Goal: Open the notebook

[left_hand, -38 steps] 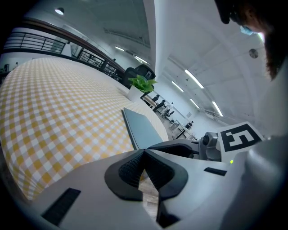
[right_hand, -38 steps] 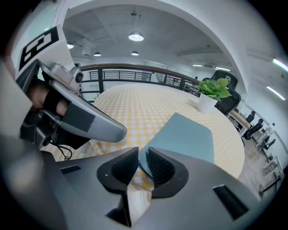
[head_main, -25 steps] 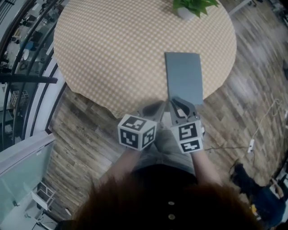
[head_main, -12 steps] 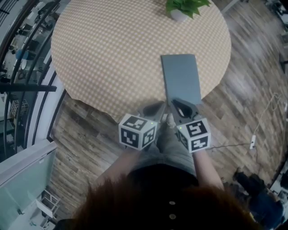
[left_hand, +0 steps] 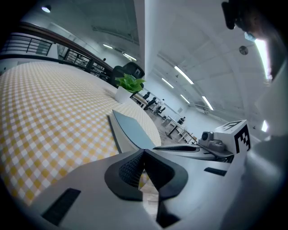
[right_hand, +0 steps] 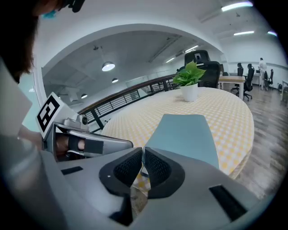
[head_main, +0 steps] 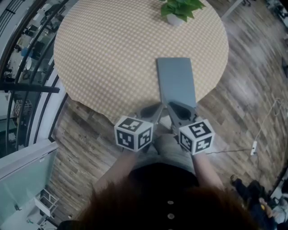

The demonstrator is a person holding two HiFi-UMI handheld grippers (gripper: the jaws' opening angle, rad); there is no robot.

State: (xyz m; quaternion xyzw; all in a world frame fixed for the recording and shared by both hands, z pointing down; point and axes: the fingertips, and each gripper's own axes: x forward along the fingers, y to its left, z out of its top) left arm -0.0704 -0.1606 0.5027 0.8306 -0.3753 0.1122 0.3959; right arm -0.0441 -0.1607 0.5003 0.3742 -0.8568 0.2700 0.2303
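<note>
A closed grey-blue notebook [head_main: 176,81] lies flat on the round checked table [head_main: 112,54], its short end at the near rim; it also shows ahead of the jaws as the notebook [left_hand: 132,130] and notebook [right_hand: 186,134]. My left gripper [head_main: 157,108] hovers just short of its near-left corner, jaws shut and empty [left_hand: 144,152]. My right gripper [head_main: 173,106] hangs over the near edge of the cover, its jaws [right_hand: 143,152] closed to a thin slit with nothing between them. Neither gripper holds the cover.
A green plant in a white pot [head_main: 177,11] stands at the table's far side. A dark railing [head_main: 27,67] runs left of the table. Wooden floor with a cable and plug [head_main: 252,146] lies to the right.
The right gripper has rolled, so its marker cube shows a different face, and it has risen a little. The left gripper and the closed notebook are as before.
</note>
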